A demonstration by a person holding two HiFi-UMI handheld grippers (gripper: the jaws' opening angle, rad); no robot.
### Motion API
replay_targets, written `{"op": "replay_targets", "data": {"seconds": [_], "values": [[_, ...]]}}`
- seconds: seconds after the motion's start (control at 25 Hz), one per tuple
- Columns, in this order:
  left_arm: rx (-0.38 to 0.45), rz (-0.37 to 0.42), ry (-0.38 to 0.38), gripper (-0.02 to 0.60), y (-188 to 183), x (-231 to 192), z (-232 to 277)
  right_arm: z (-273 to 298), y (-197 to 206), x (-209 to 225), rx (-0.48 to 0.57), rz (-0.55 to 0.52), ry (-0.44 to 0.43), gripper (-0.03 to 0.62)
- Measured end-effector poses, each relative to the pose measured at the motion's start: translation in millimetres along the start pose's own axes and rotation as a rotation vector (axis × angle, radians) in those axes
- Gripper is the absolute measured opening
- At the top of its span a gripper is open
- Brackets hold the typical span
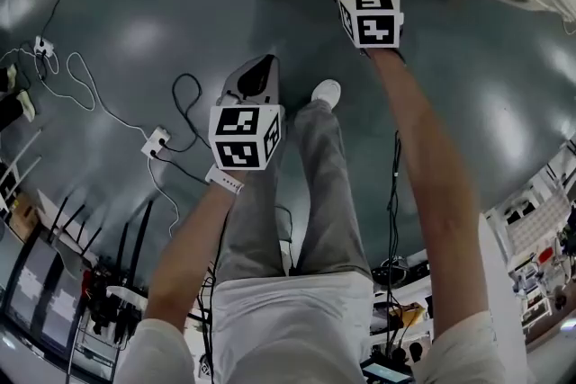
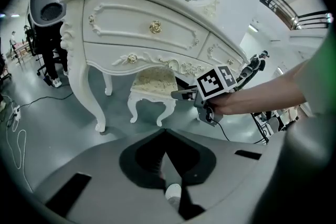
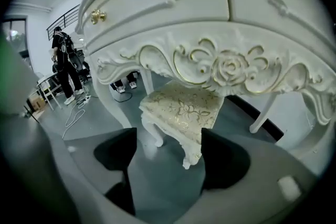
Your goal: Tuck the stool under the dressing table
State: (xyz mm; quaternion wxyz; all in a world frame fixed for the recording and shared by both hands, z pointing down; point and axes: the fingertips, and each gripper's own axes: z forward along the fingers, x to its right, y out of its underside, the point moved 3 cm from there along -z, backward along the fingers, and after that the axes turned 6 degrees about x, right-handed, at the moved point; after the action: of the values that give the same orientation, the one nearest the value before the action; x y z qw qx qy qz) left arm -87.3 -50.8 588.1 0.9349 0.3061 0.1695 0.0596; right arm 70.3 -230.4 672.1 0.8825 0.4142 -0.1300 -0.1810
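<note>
The stool [image 3: 181, 107] stands straight ahead of our right gripper [image 3: 169, 162], jaws apart and empty, which is nearer to it than our left gripper [image 2: 165, 165], jaws together.

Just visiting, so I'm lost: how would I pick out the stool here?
Find the big white dressing table with carved, gold-knobbed drawers. Beneath its front edge, between its curved legs, stands the stool: small, white-legged, the only piece with a cream floral-patterned cushion.

stool [image 2: 152, 81] under dressing table [image 2: 131, 23] | right hand-held gripper [image 2: 176, 94] beside stool | left hand-held gripper [image 2: 166, 139] closed
</note>
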Motion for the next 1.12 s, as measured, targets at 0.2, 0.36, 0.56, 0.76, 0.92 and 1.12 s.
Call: {"op": "replay_targets", "data": {"seconds": [0.2,0.36,0.56,0.76,0.92,1.12], "values": [[-0.001,0.014,0.021,0.009,-5,13,-27,-46,-15,1,0.016,0.031,0.046,0.220],[0.017,0.019,0.038,0.009,-19,24,-52,-85,-31,-1,0.031,0.021,0.045,0.166],[0.046,0.046,0.054,0.009,-40,33,-82,-132,-50,-3,0.037,0.018,0.026,0.005],[0.076,0.054,0.064,0.009,-61,43,-113,-176,-76,-7,0.067,0.008,0.016,0.000],[0.110,0.057,0.088,0.009,-82,57,-142,-214,-95,-19,0.091,0.024,-0.023,0.000],[0.155,0.036,0.107,0.009,-111,73,-172,-267,-126,-31,0.139,0.062,-0.052,0.000]]}}
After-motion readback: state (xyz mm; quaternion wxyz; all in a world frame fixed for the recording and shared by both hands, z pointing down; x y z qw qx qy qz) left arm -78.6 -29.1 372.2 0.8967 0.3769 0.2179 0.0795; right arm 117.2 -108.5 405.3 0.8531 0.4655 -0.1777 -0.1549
